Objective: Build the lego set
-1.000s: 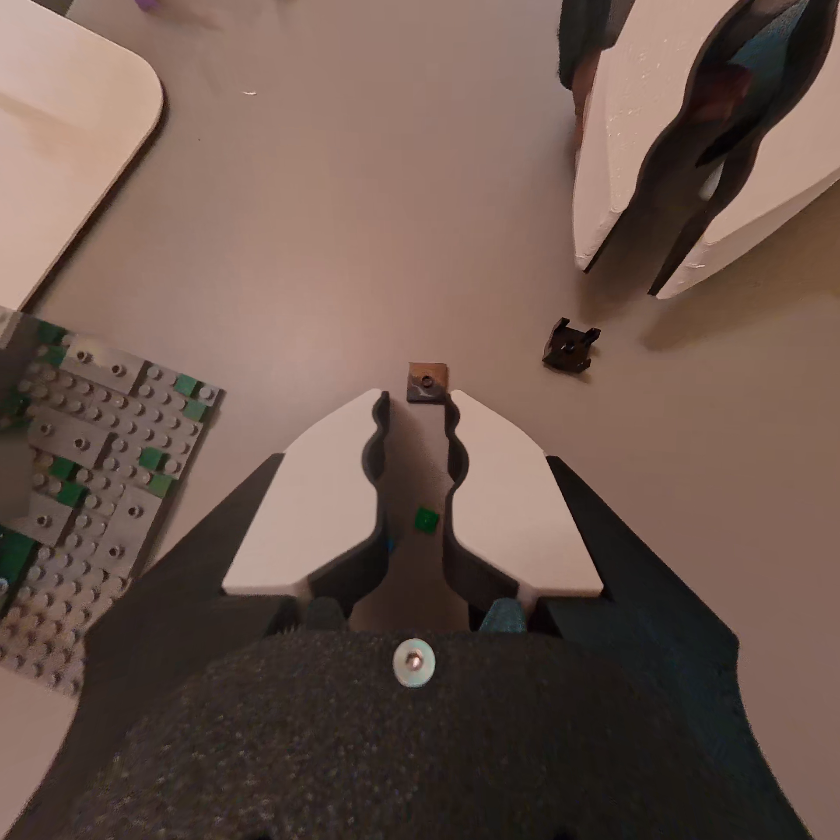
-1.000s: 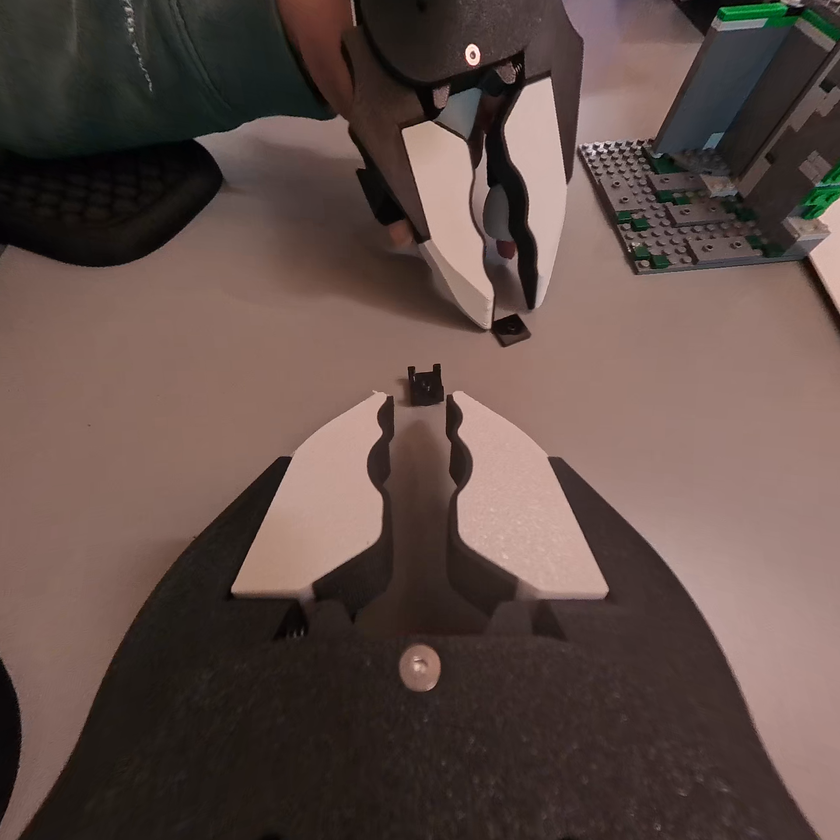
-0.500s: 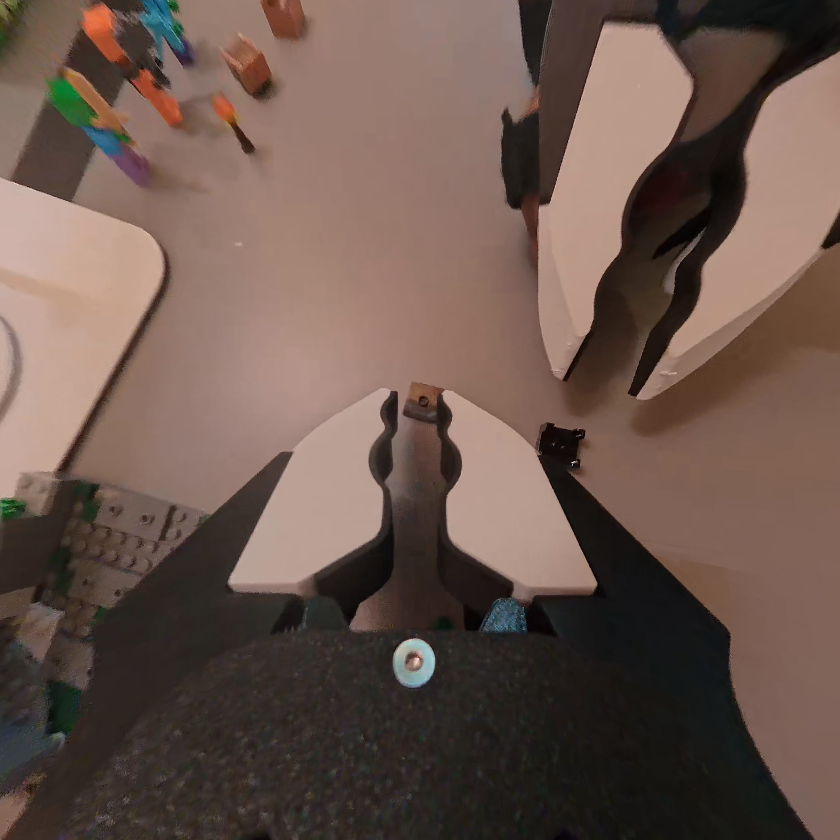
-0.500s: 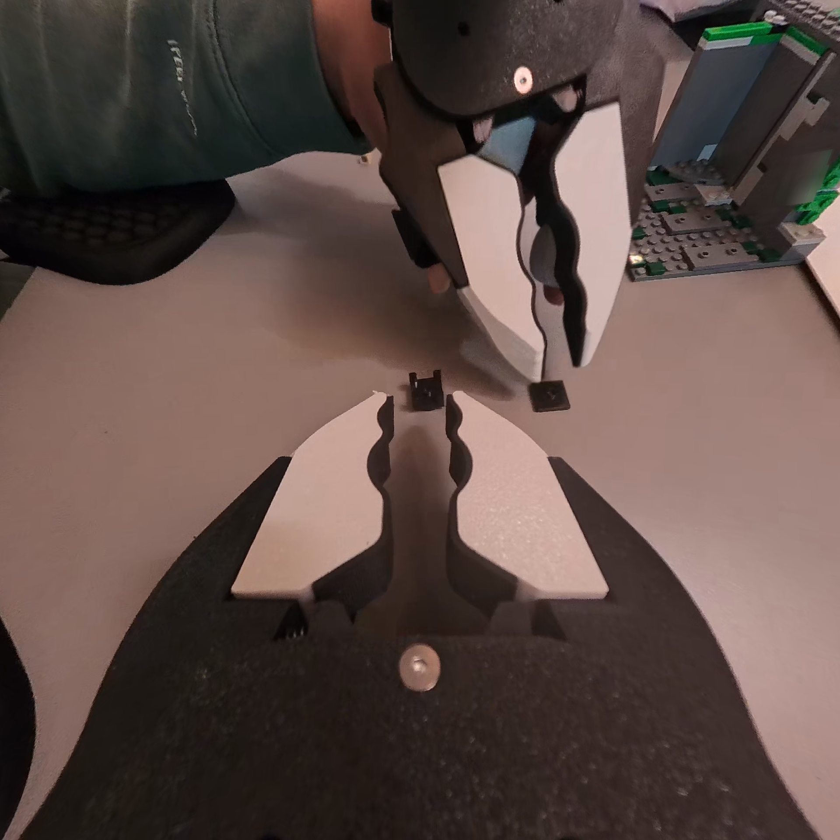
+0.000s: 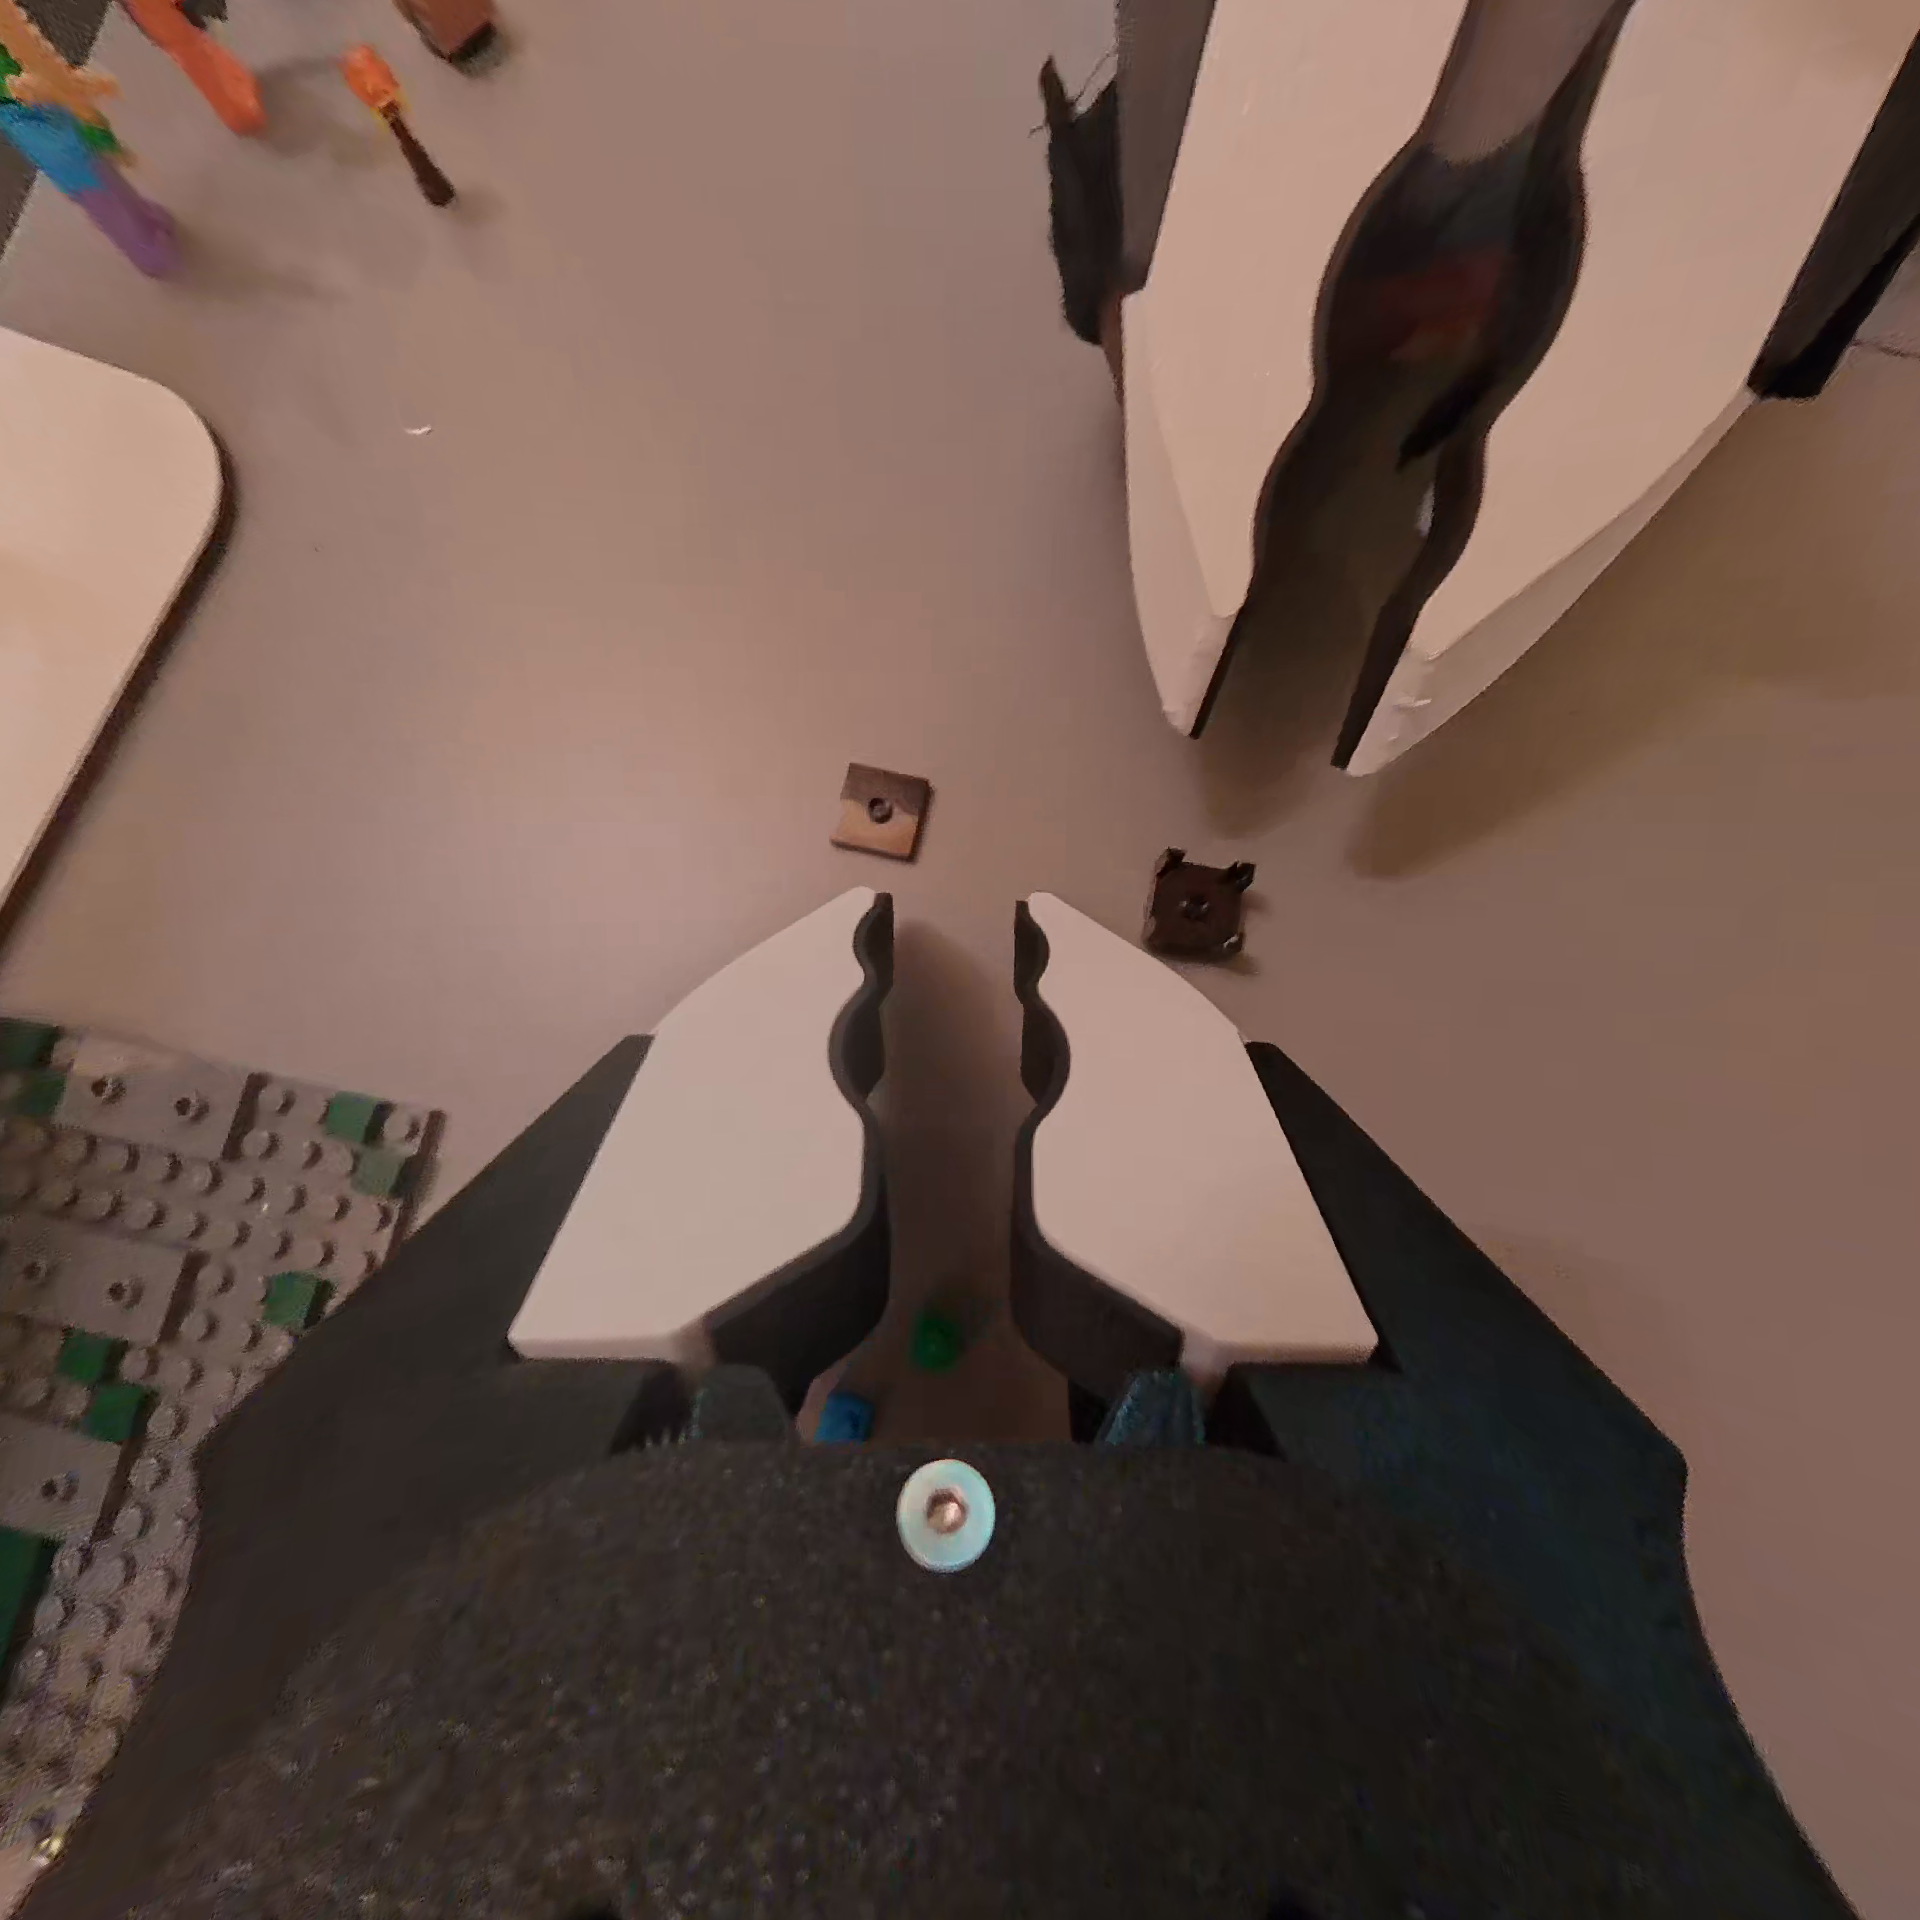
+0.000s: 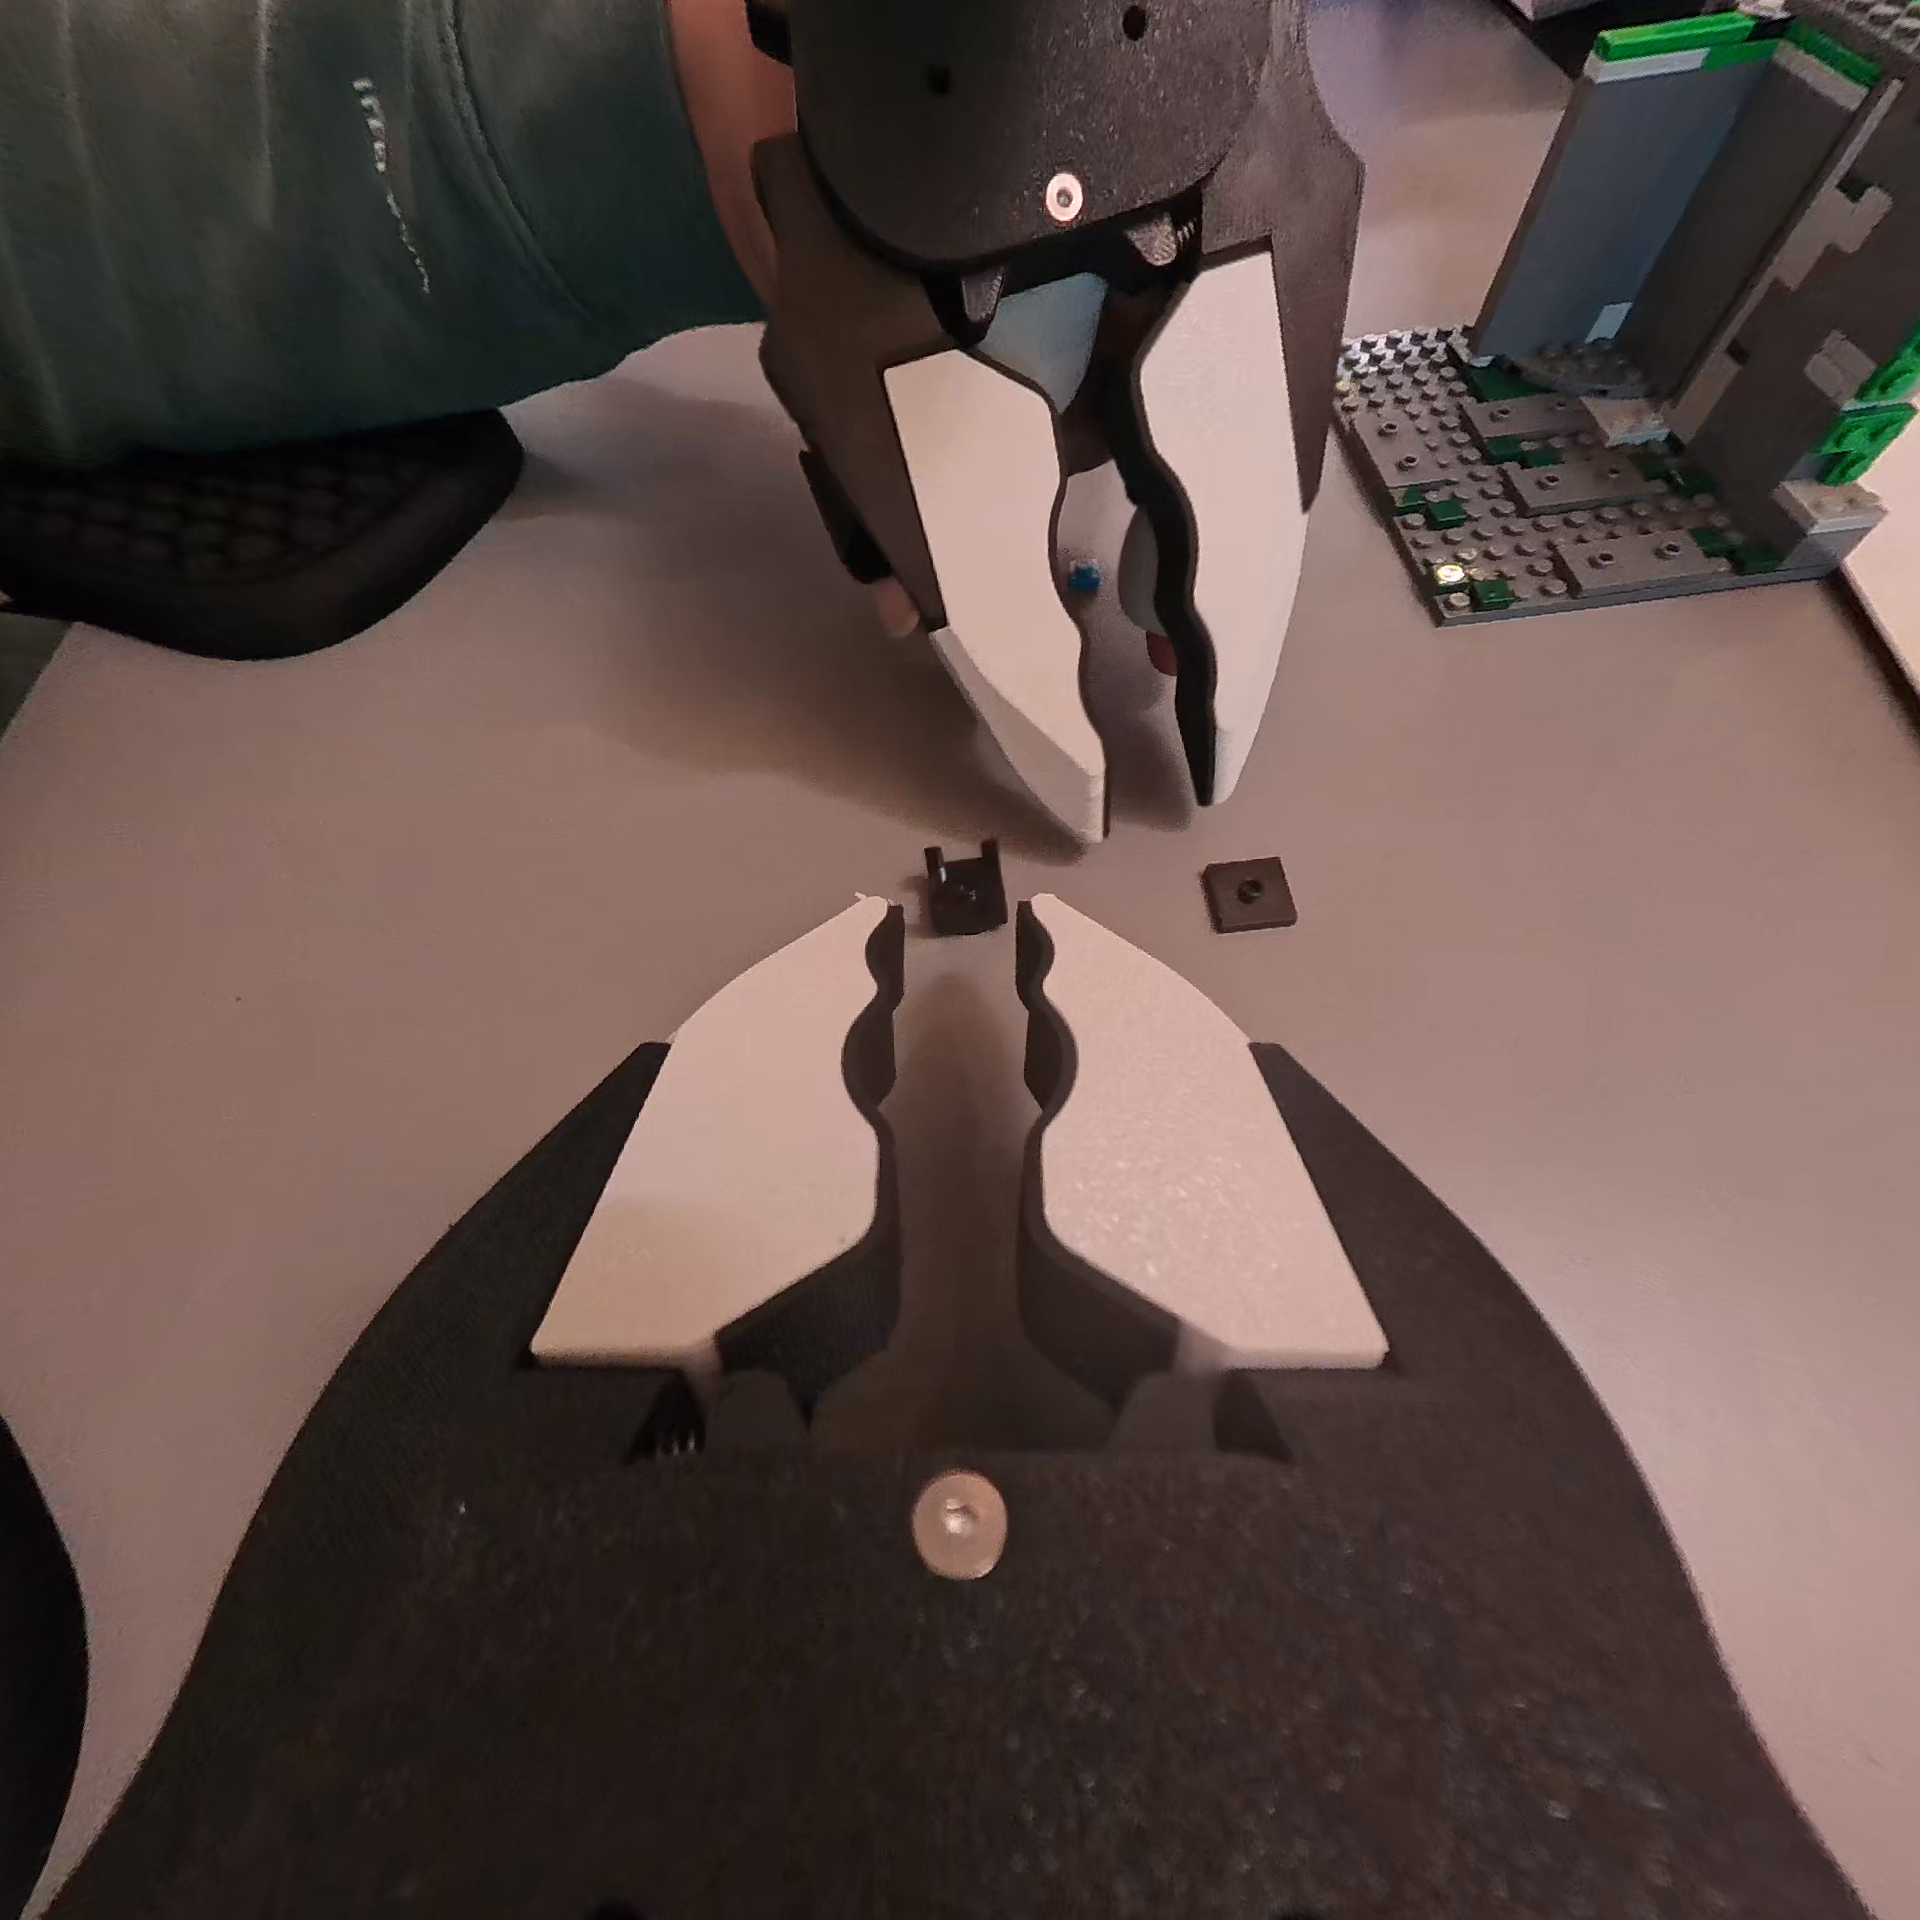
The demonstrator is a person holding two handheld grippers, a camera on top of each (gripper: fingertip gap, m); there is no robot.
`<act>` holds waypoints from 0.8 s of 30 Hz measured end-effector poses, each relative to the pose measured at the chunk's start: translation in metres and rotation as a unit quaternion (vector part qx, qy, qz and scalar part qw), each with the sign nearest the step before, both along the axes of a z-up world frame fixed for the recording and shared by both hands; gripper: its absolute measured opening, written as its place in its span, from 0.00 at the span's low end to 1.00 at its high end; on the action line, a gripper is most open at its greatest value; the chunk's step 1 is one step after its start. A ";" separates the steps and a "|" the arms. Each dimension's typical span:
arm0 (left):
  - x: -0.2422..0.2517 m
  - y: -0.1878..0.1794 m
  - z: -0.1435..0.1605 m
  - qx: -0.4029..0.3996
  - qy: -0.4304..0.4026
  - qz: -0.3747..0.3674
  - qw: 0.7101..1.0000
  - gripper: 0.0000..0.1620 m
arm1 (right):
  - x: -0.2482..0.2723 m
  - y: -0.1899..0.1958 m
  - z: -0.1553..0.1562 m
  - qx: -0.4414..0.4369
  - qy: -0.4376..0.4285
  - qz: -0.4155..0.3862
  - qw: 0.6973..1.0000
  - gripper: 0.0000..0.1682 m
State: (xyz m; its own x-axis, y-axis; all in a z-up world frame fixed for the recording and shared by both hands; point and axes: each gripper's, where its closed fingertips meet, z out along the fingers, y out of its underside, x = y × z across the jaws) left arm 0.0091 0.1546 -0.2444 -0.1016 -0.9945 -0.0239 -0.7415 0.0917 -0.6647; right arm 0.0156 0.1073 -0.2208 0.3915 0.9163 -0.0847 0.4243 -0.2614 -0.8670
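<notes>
A flat dark square tile (image 5: 881, 812) lies on the grey table just ahead and left of my left gripper (image 5: 951, 909), which is open and empty. The tile also shows in the right wrist view (image 6: 1250, 896). A small black clip piece (image 6: 964, 894) lies on the table right at the tips of my right gripper (image 6: 956, 912), which is open, with the jaws not touching it. The clip piece shows in the left wrist view (image 5: 1197, 906), below the right gripper (image 5: 1278, 727). The left gripper (image 6: 1153, 810) points down opposite the right one.
A grey studded Lego base with green bits (image 5: 156, 1195) lies left of the left gripper, and it carries grey walls (image 6: 1662, 312). A white board (image 5: 83, 520) and colourful pieces (image 5: 125, 208) sit farther left. A green piece (image 5: 935, 1340) and a blue piece (image 5: 844, 1415) lie under the left gripper. A sleeve (image 6: 312, 208) shows behind it. My right fingertips sit around 6 cm from my left ones.
The left gripper has drawn back from the flat tile, which was at its tips half a second ago, and its jaws stand a little wider. The right gripper has hardly moved.
</notes>
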 end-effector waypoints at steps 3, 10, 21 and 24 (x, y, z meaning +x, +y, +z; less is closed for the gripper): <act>0.002 -0.010 0.003 -0.007 -0.013 -0.012 1.000 0.14 | 0.000 0.000 -0.001 0.002 -0.006 -0.001 1.000 0.12; -0.010 -0.007 0.011 0.005 -0.023 0.006 1.000 0.14 | -0.008 0.007 -0.018 0.039 -0.087 -0.025 0.995 0.11; -0.029 0.014 0.027 0.037 -0.030 0.050 0.998 0.13 | -0.020 0.021 -0.008 0.068 -0.065 -0.033 0.995 0.06; -0.041 0.021 0.035 0.051 -0.037 0.073 0.995 0.13 | -0.004 0.020 -0.001 0.065 -0.041 -0.061 0.995 0.10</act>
